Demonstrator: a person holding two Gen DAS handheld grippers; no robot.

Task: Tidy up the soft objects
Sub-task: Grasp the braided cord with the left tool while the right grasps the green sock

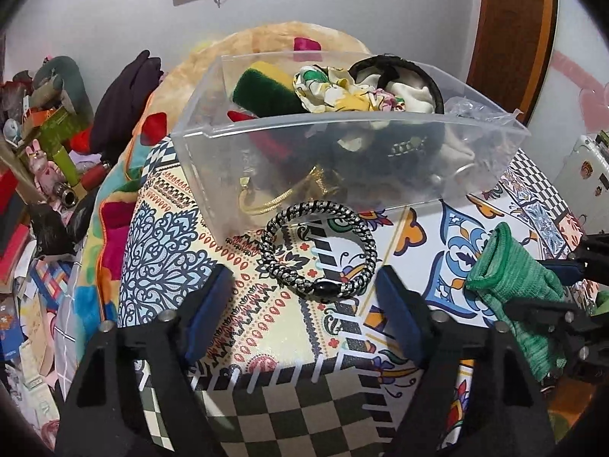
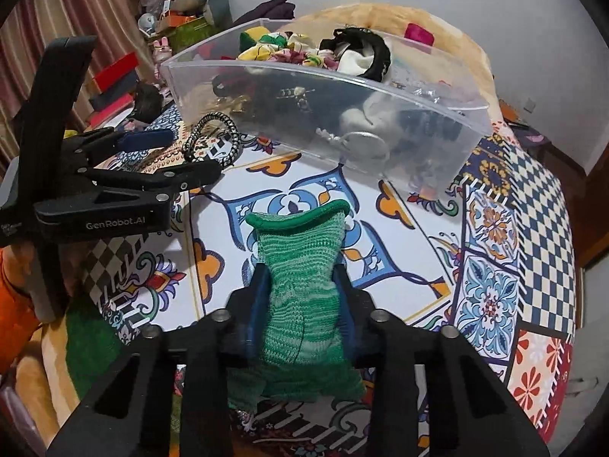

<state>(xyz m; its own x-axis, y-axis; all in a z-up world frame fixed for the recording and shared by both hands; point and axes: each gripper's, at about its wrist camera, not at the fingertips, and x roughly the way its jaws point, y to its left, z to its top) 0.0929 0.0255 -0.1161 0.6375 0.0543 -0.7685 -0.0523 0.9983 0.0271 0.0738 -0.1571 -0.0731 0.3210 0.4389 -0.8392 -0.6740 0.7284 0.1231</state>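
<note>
A clear plastic bin [image 1: 487,160] holds scrunchies, a green-and-yellow sponge and other soft items; it also shows in the right wrist view [image 2: 449,144]. A black-and-white braided hair tie [image 1: 318,249] lies on the patterned cloth in front of the bin, between the fingertips of my open left gripper [image 1: 304,297]. The tie also shows in the right wrist view [image 2: 213,137]. My right gripper [image 2: 302,285] is shut on a green knitted sock [image 2: 300,285], held above the cloth. The sock shows at the right of the left wrist view [image 1: 521,289].
A patterned tablecloth [image 2: 491,297] covers the round table. A cluttered shelf with boxes and toys [image 1: 42,144] stands to the left. A plush orange blanket [image 1: 262,38] lies behind the bin. My left gripper appears at the left in the right wrist view [image 2: 163,152].
</note>
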